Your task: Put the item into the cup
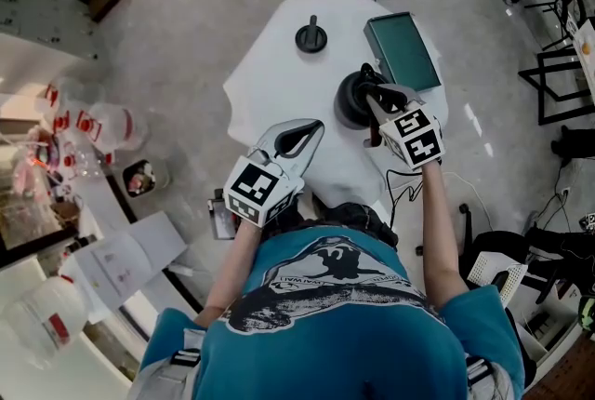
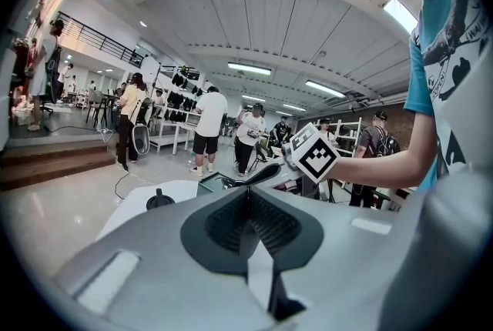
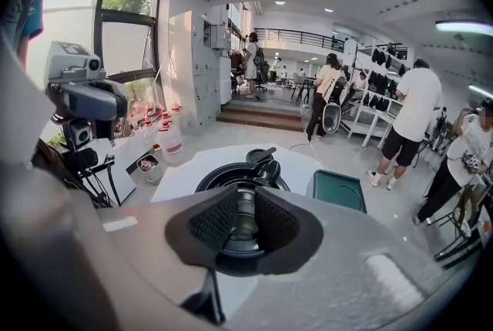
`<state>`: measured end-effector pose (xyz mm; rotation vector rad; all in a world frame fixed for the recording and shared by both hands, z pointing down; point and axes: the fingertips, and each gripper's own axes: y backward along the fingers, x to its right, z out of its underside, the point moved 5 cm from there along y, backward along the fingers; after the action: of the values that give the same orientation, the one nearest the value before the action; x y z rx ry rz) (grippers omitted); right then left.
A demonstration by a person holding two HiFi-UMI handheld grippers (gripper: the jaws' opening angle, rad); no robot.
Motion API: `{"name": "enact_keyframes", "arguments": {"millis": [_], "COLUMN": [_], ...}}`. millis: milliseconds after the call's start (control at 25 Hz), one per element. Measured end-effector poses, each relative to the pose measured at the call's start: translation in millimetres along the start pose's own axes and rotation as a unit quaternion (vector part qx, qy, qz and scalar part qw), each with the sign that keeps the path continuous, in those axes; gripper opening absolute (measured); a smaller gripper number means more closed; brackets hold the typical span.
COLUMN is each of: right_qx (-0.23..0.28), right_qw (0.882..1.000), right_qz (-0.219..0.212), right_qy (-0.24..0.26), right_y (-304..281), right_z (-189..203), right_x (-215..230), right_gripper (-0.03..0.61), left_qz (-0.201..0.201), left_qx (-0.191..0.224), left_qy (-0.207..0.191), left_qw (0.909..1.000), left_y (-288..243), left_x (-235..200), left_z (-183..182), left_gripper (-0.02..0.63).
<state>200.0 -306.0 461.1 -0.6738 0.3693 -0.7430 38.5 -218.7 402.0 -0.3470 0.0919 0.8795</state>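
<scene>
Right gripper (image 3: 245,202), pads (image 3: 206,220) clamped on the item (image 3: 245,228), a dark piece with a shiny middle that poked out past the fingertips. It hung right over the mouth of the black cup (image 3: 212,177), so the drop looked lined up, and that seemed the reason for the steep downward aim: straight into the opening, clear of the rim. In the head view the left gripper (image 1: 302,136) sat at about 7 o'clock from the cup, fingers pressed together on nothing and held back near the body, likely just keeping out of the way. Nothing braced the cup, so a knock on the rim could have shifted it. Farther out on the white table (image 1: 270,82), a black knobbed lid (image 1: 310,37) lay at 11 o'clock from the cup and a green tray (image 1: 402,49) at 1 o'clock, both clear of the work.
</scene>
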Motion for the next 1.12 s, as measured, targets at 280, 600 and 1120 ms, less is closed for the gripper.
{"name": "enact_keyframes", "arguments": {"millis": [280, 600, 1120], "right_qx": [0.042, 0.097, 0.112], "right_qw": [0.999, 0.993, 0.988], "right_qz": [0.025, 0.039, 0.039], "right_qy": [-0.013, -0.054, -0.099], "right_y": [16.5, 40.5, 43.8], "right_z": [-16.1, -31.8, -32.6], "right_x": [-6.1, -32.1, -102.7], "right_gripper": [0.072, 0.072, 0.072], "left_qz": [0.002, 0.014, 0.059], "left_qx": [0.000, -0.002, -0.016], "left_qy": [0.001, -0.005, -0.016], "left_qw": [1.0000, 0.9999, 0.9980], "left_y": [5.9, 18.6, 49.9], "left_x": [-5.9, -10.0, -17.3], "left_z": [0.4, 1.8, 12.2], "left_gripper": [0.006, 0.006, 0.006]}}
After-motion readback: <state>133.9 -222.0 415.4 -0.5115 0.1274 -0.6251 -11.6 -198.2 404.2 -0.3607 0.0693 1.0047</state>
